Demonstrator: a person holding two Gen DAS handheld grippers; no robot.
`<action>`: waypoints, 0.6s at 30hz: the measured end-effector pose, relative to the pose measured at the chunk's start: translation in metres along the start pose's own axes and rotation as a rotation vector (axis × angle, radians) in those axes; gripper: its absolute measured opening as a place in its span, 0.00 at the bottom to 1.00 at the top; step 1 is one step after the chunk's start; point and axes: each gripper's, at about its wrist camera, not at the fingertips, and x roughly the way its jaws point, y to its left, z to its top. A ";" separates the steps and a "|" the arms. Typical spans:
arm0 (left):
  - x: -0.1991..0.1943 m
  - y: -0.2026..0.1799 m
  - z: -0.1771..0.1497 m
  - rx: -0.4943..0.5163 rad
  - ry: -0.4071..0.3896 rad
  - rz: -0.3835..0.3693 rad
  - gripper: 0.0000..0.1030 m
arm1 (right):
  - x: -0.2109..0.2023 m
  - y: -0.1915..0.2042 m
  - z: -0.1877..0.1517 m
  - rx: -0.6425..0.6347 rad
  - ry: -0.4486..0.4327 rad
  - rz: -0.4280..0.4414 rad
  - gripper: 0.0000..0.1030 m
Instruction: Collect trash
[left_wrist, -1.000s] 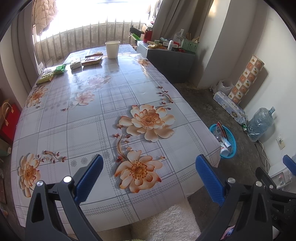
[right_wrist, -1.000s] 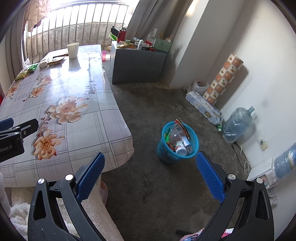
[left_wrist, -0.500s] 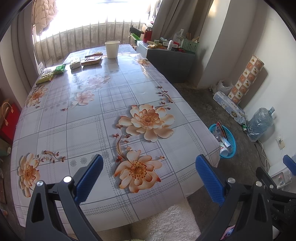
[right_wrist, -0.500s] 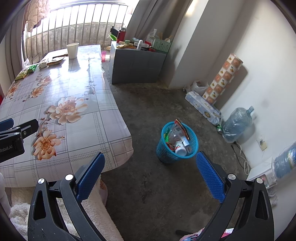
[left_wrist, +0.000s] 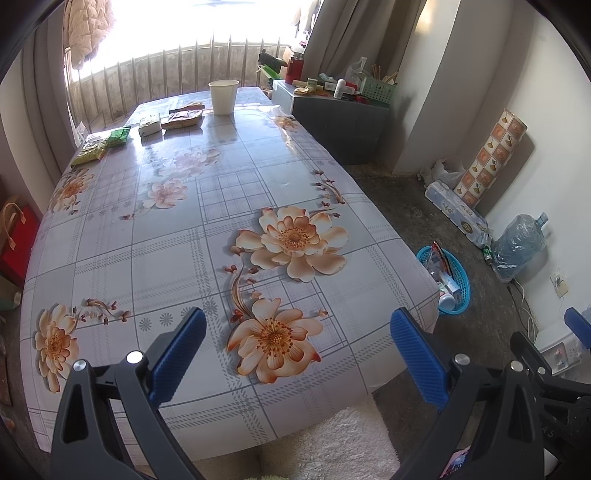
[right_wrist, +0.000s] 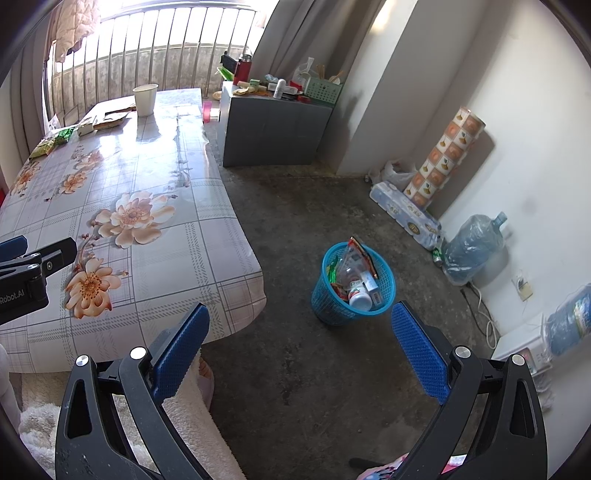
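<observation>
Blue basket (right_wrist: 328, 302) full of trash (right_wrist: 356, 280)

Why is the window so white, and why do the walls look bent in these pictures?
Left wrist view: daylight blows out the window and puts glare on the far end of the table. Right wrist view: the railing shows, less washed out. Both views: the fisheye lens curves straight edges and darkens the corners.
</observation>
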 end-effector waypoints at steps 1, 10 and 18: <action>0.000 0.000 0.000 -0.001 0.000 -0.001 0.95 | 0.000 0.000 0.000 -0.001 -0.001 -0.001 0.92; 0.000 0.000 0.000 -0.001 -0.001 0.000 0.95 | -0.001 0.000 0.000 0.001 0.000 -0.001 0.92; 0.000 0.000 0.001 0.000 -0.001 -0.002 0.95 | -0.002 -0.002 0.000 0.001 0.000 -0.003 0.92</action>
